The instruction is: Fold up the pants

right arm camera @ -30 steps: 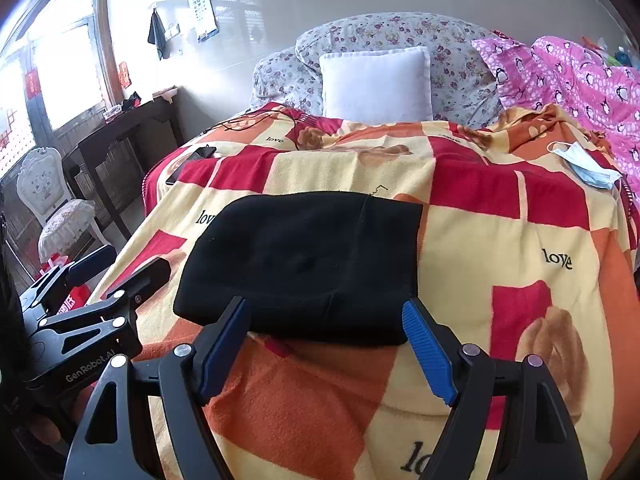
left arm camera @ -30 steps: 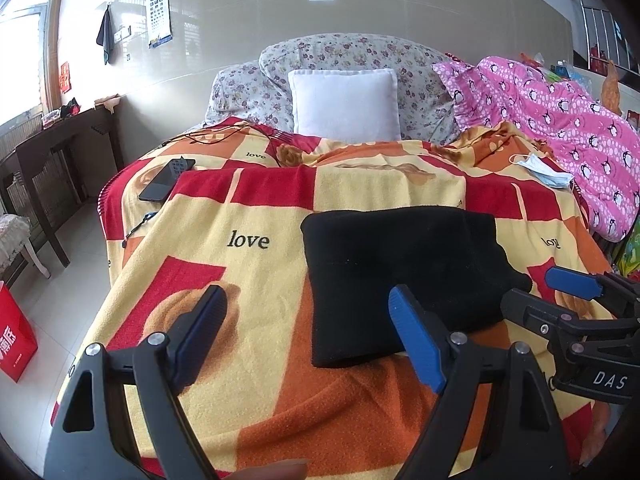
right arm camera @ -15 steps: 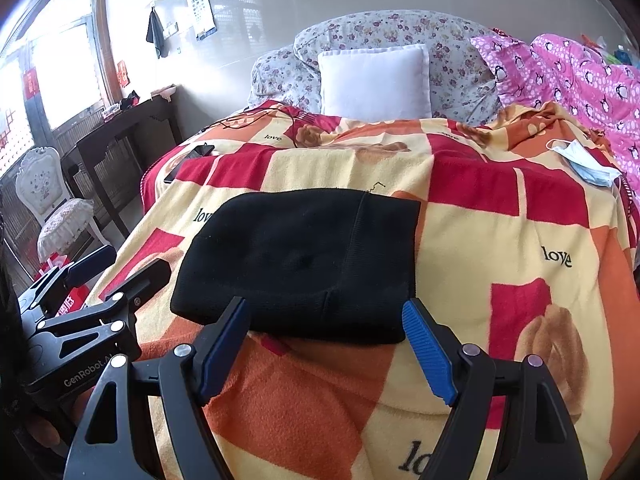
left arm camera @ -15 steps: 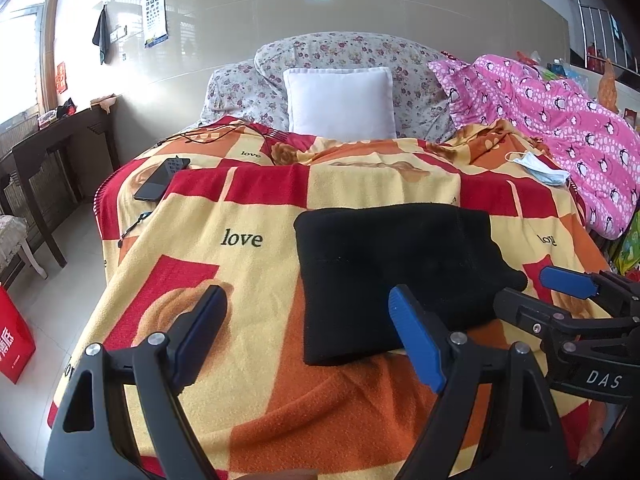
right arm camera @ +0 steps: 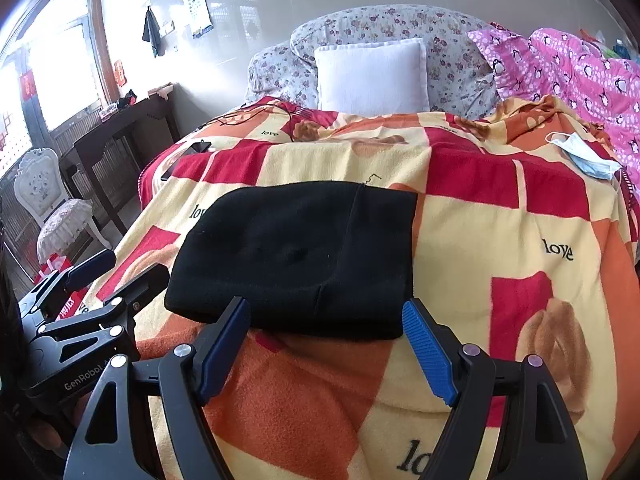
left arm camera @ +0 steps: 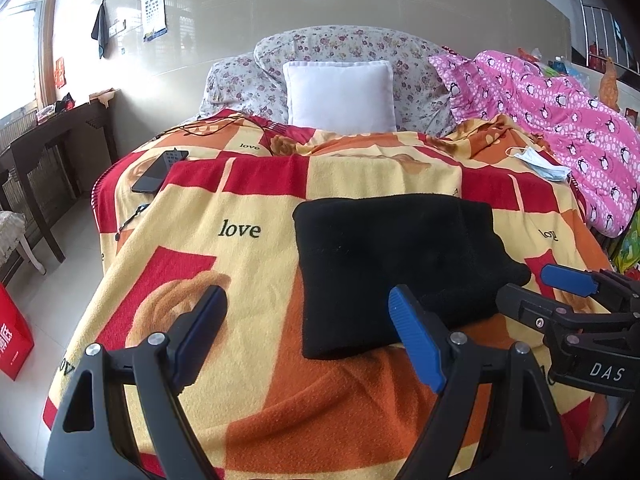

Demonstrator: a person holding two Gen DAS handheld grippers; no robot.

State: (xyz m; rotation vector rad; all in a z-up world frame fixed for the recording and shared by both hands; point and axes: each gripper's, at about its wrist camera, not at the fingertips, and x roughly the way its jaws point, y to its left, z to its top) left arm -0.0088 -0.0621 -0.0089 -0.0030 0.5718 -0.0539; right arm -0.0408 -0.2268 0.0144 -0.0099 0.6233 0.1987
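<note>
Black pants point(left arm camera: 396, 264) lie folded into a thick rectangle on the patterned bed blanket point(left arm camera: 248, 240); they also show in the right wrist view point(right arm camera: 304, 256). My left gripper point(left arm camera: 308, 328) is open and empty, above the blanket near the fold's near left corner. My right gripper point(right arm camera: 326, 340) is open and empty, just in front of the fold's near edge. The right gripper shows at the right of the left wrist view point(left arm camera: 560, 300), and the left gripper at the left of the right wrist view point(right arm camera: 104, 276).
A white pillow point(left arm camera: 340, 96) and floral pillows stand at the bed head. A pink quilt point(left arm camera: 560, 120) and a face mask point(left arm camera: 536, 160) lie at the right. A phone point(left arm camera: 160, 172) and cables lie at the left. A dark desk point(right arm camera: 116, 140), a chair point(right arm camera: 52, 208) and a red bag point(left arm camera: 12, 340) stand left of the bed.
Both grippers have drawn back a little from the folded pants and stay open. The pants have not moved.
</note>
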